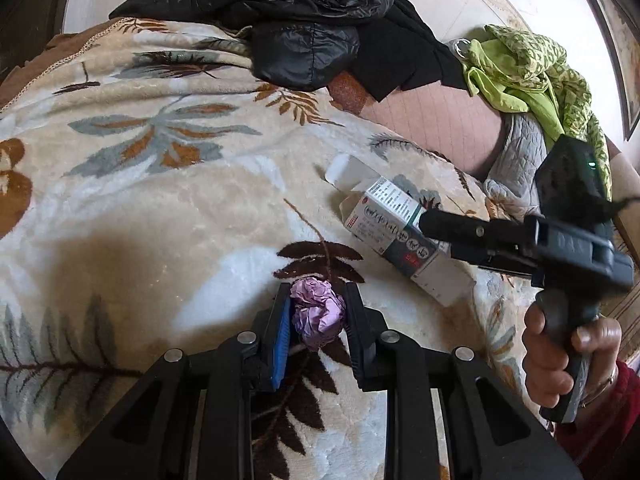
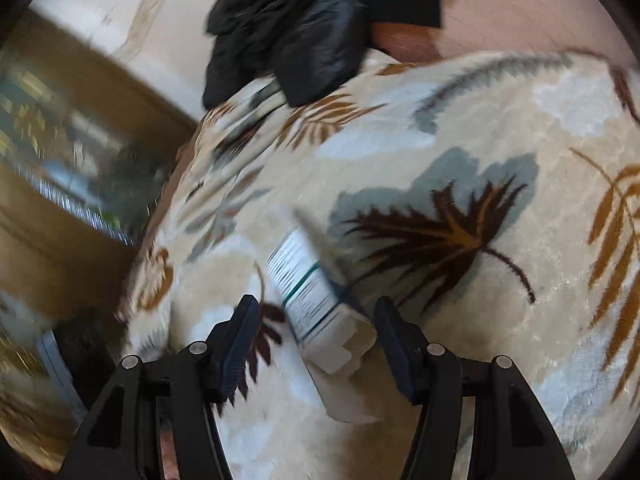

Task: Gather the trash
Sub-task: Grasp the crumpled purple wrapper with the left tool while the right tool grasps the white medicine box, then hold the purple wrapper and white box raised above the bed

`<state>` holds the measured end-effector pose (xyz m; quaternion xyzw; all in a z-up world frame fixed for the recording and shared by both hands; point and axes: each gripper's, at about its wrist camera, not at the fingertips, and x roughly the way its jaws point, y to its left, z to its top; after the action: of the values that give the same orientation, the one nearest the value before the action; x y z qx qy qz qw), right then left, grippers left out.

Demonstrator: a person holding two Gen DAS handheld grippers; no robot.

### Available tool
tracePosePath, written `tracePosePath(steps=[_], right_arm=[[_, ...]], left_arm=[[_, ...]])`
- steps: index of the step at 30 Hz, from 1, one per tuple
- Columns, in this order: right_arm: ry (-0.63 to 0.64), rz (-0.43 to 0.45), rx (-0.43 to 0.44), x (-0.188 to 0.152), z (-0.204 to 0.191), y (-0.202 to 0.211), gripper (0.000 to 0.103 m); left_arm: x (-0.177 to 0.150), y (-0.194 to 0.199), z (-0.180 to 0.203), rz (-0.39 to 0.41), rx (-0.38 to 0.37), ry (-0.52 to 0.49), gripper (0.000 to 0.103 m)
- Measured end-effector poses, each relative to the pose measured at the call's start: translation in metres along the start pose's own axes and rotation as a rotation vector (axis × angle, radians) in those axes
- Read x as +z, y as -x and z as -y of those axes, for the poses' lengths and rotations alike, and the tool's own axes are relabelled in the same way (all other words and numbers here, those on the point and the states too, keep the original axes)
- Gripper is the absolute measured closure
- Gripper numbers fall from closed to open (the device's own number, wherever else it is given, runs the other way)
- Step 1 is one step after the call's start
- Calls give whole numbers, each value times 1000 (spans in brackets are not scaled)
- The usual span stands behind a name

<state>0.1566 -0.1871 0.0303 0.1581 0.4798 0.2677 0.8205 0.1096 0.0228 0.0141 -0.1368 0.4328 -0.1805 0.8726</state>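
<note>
Nearest, left gripper (image 1: 318,312): fingers pinched on the paper ball (image 1: 317,312), above the blanket (image 1: 160,216).
Right gripper (image 2: 314,344): fingers wide, astride the box (image 2: 320,312) (no contact seen).
Box place: near the blanket's right edge.
Risk: closing off-centre may crush or skid the box; jacket (image 1: 296,20) lies beyond.

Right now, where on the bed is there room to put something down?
The big stretch of leaf blanket left of the purple paper ball is bare. It is crowded by the black jacket, by the green cloth, and around the cardboard box.
</note>
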Motion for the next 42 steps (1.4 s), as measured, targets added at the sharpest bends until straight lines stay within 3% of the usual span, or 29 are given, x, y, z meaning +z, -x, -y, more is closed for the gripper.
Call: tracePosePath(steps=[5, 6, 7, 9, 13, 18, 27, 35, 42], right_arm=[[72, 8, -90, 4, -7, -21, 33], [79, -2, -101, 3, -9, -27, 39], [89, 0, -128, 1, -10, -30, 61], [101, 21, -172, -6, -17, -26, 68], [31, 117, -206, -29, -21, 7, 69], [-18, 249, -278, -83, -42, 74, 69], [-85, 355, -383, -177, -74, 138, 69], [-95, 405, -383, -212, -96, 160, 69], [-67, 451, -403, -219, -104, 173, 69]], left_arm=[[-1, 4, -1, 4, 23, -1, 79], [-1, 4, -2, 4, 25, 1, 79], [0, 4, -2, 4, 27, 3, 79], [0, 4, -2, 6, 39, 1, 79], [-1, 12, 7, 30, 72, -26, 79], [-10, 39, 34, 69, 83, -90, 79], [-61, 98, 81, 108, 106, -168, 79], [-99, 125, 100, 127, 169, -216, 79], [-103, 141, 103, 166, 213, -238, 79]])
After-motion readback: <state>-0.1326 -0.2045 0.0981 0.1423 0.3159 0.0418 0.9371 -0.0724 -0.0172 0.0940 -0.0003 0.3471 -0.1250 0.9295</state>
